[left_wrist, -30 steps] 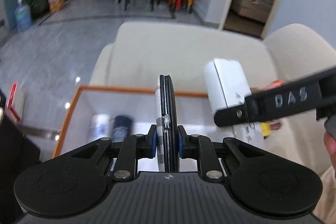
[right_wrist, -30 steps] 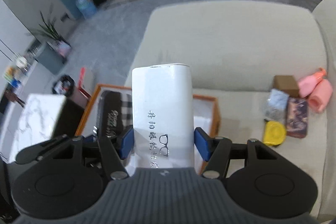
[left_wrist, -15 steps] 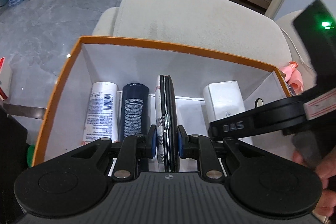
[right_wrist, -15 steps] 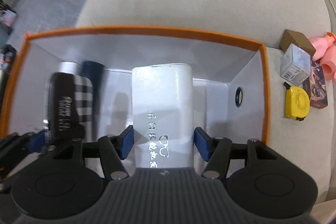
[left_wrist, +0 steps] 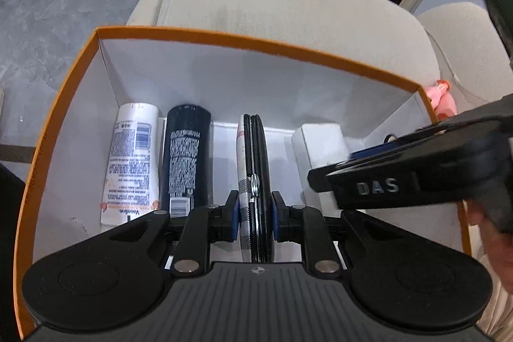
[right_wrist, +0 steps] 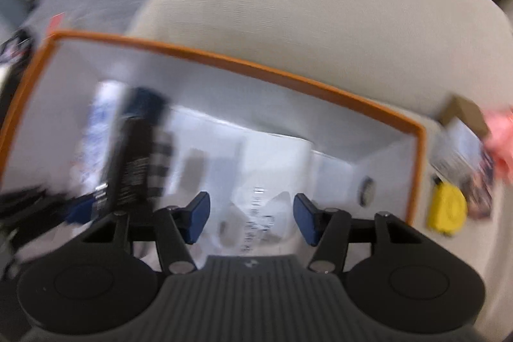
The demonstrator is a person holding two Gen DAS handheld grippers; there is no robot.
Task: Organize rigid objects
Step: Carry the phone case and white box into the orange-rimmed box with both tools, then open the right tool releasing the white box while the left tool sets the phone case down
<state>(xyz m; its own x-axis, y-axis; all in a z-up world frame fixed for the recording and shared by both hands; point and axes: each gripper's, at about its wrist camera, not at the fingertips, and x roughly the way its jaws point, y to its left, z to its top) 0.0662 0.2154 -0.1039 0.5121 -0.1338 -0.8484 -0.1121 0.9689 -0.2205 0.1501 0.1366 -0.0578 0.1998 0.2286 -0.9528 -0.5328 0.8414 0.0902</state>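
Blurred white case (right_wrist: 272,178) lies under the spread right hand-held gripper (right_wrist: 251,218); left hand-held gripper (left_wrist: 255,215) pinches a checked case (left_wrist: 253,181).

A cream sofa cushion (right_wrist: 336,31) carries everything. An orange-rimmed box (left_wrist: 224,36) with white inner walls sits directly on it, its far rim toward the backrest. To the right of the box, loose things lie on the cushion: a yellow tape measure (right_wrist: 447,209) just beside the box's right wall, a dark printed card or booklet (right_wrist: 479,181) next to it, a clear small box (right_wrist: 455,146) and a brown cardboard box (right_wrist: 466,112) further back, and a pink object (right_wrist: 500,143) at the right edge, too blurred to name.
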